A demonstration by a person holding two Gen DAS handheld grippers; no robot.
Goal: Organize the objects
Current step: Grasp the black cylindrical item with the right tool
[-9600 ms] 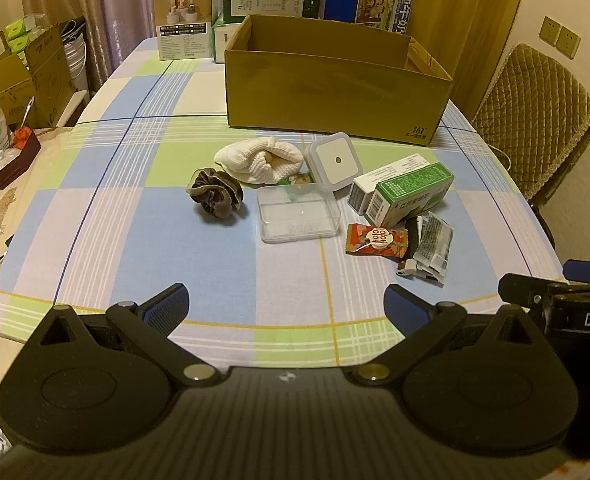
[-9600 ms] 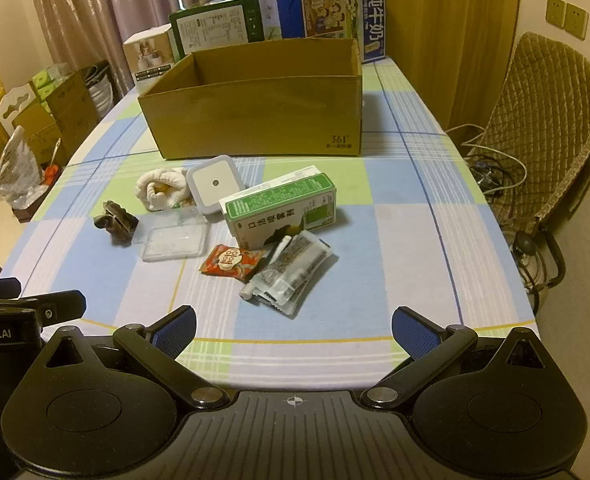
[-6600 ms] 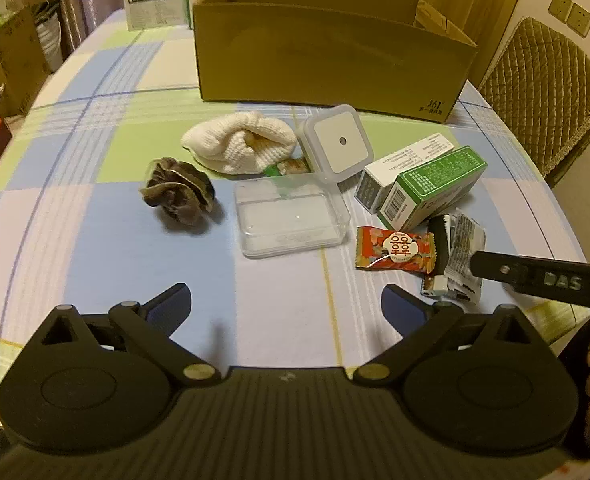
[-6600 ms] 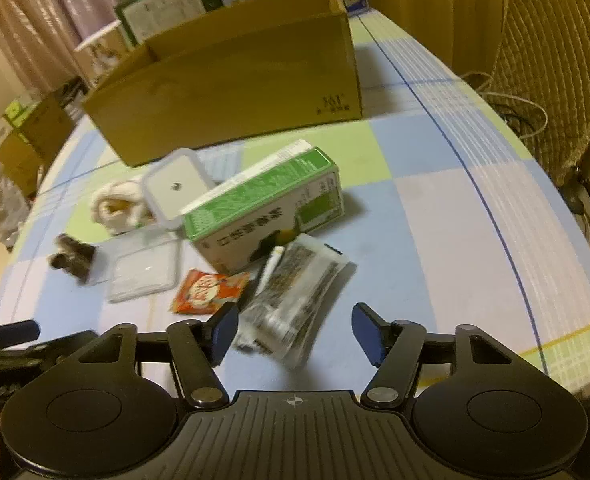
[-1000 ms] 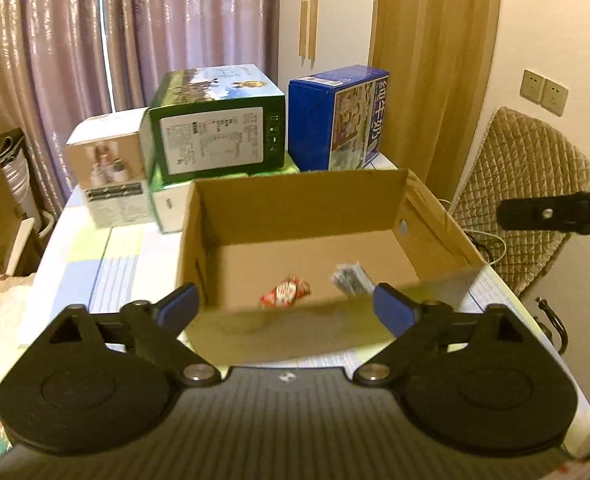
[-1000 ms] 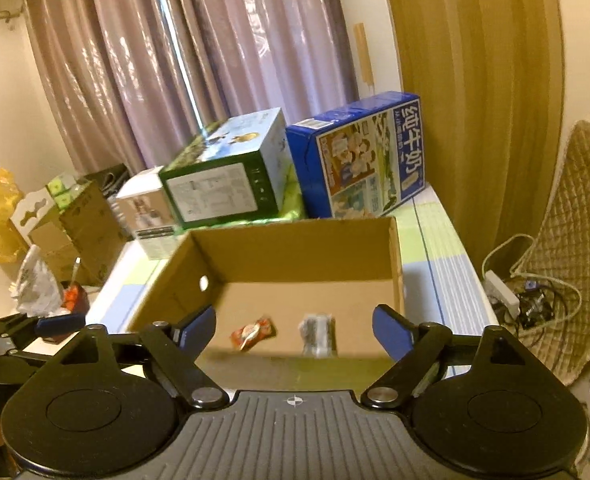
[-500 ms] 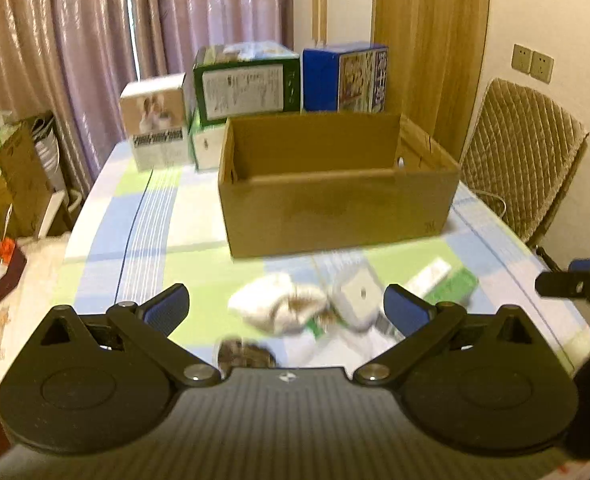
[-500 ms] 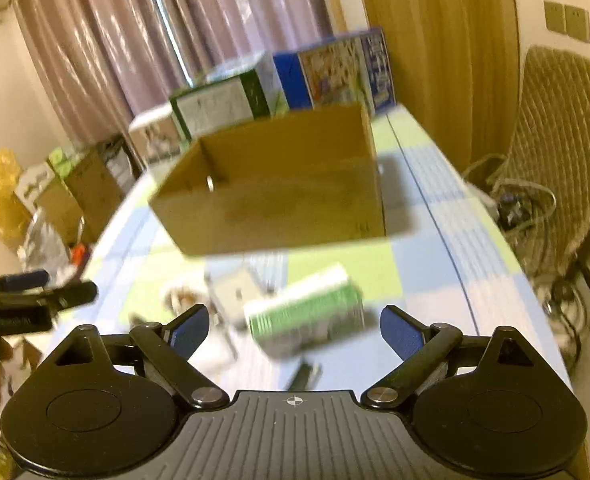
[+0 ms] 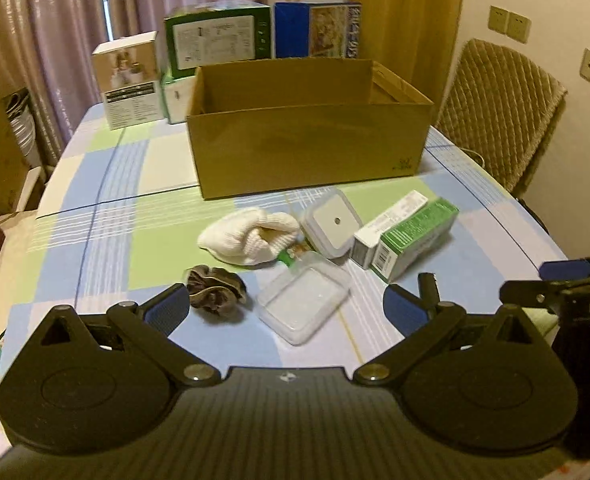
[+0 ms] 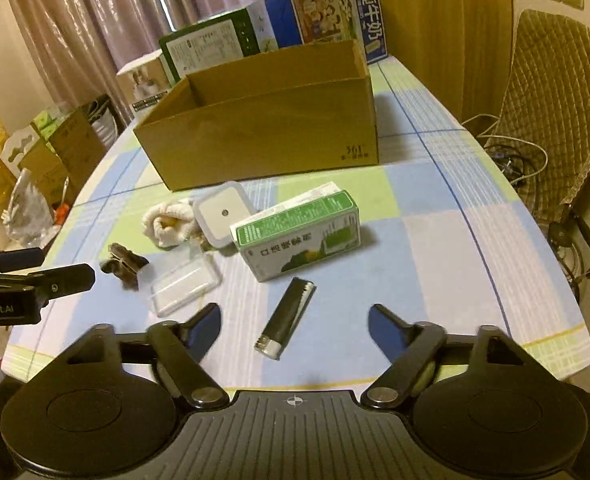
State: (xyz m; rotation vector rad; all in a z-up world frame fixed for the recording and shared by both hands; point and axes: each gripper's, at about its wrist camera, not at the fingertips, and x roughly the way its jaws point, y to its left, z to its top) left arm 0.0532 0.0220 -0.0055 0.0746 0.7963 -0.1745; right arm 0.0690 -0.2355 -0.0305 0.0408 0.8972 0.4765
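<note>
black sachet (image 10: 287,318) lies lengthwise, apparently toward green carton (image 10: 301,234); both grippers wide, empty.

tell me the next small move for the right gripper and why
Probably lower the right gripper onto the black tube and close. Its jaws are open and empty, and the tube lies on the tablecloth between them, the nearest loose item and clear of the green box. It could then go into the cardboard box.

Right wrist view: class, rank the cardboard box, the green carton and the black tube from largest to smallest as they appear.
1. cardboard box
2. green carton
3. black tube, though it lies nearest the camera, which flatters it
</note>
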